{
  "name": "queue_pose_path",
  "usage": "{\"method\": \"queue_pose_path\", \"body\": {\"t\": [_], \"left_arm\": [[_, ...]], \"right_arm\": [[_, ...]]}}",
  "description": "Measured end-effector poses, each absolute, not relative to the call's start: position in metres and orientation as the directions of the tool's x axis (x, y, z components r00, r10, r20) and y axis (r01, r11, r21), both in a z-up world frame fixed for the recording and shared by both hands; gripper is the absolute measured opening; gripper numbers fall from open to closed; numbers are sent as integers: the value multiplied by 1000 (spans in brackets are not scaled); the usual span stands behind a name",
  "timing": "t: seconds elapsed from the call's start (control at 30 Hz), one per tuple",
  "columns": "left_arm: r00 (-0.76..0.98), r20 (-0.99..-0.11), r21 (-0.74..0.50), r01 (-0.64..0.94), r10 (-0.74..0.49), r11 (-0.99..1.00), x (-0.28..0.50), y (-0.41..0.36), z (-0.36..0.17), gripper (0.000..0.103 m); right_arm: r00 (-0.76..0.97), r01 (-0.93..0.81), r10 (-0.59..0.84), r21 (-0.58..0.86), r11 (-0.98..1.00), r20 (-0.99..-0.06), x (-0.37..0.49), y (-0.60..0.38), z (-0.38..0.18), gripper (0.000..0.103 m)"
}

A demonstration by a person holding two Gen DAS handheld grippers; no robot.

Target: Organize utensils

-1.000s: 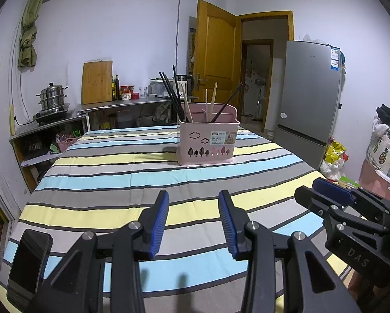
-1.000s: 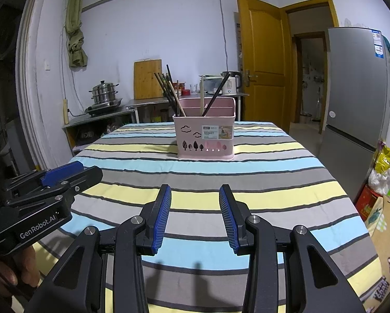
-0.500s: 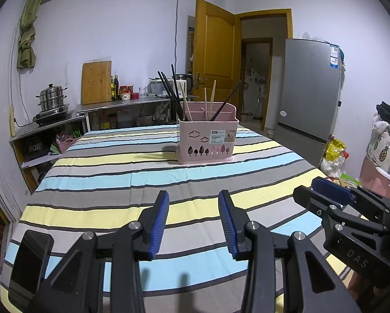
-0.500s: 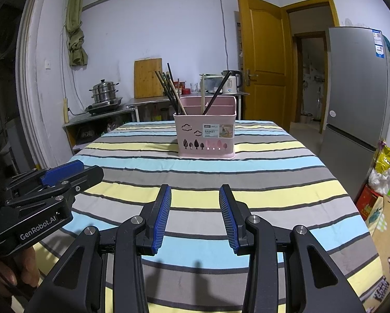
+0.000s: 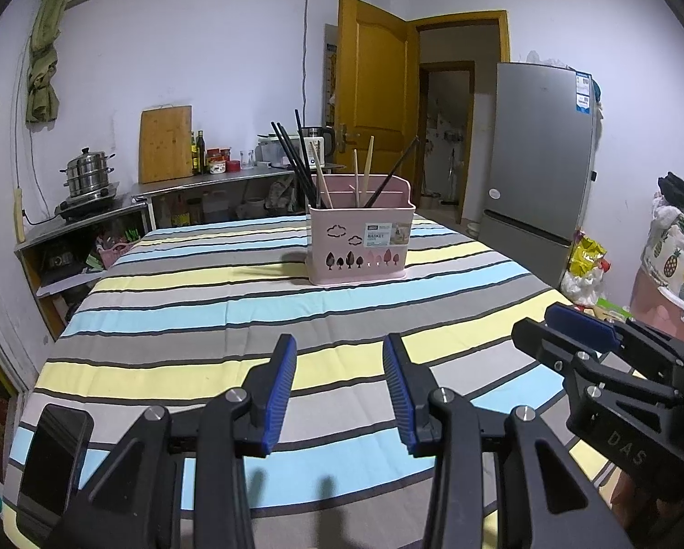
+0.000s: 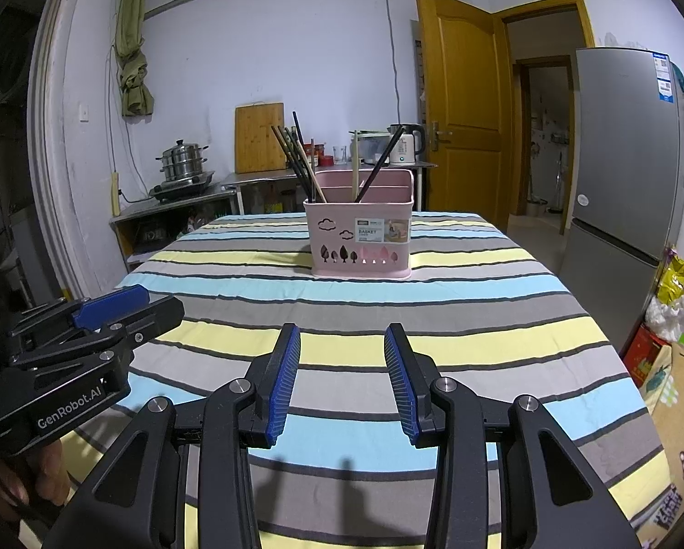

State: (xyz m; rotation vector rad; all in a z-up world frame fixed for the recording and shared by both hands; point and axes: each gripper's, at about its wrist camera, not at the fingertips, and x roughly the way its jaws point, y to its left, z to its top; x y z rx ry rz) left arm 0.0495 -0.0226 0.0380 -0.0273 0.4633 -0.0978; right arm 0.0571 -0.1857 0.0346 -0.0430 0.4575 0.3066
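A pink utensil basket (image 5: 359,243) (image 6: 360,238) stands upright at the far middle of the striped table (image 5: 168,315) (image 6: 479,320). Black chopsticks (image 5: 294,164) (image 6: 291,155) lean in its left compartment, and wooden chopsticks (image 5: 368,169) (image 6: 355,162) plus one black stick stand to their right. My left gripper (image 5: 339,389) hovers open over the near table edge, nothing between its blue pads. My right gripper (image 6: 342,377) is open too, equally far from the basket. Each gripper shows at the side of the other's view.
A dark phone (image 5: 51,466) lies at the table's near left corner. Behind the table a steel counter (image 5: 205,183) carries a steamer pot (image 5: 86,178), cutting board and bottles. A grey fridge (image 6: 625,174) and bags stand to the right, beside an open wooden door (image 6: 461,105).
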Motion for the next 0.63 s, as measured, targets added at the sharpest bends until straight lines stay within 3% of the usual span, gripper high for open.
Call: {"method": "queue_pose_path", "body": {"t": [0.63], "left_arm": [[890,-447,-51,75,-90,996,50,-24,38,41]], "right_arm": [[854,-298,280,27,954,-439,58,-187,34,39]]}}
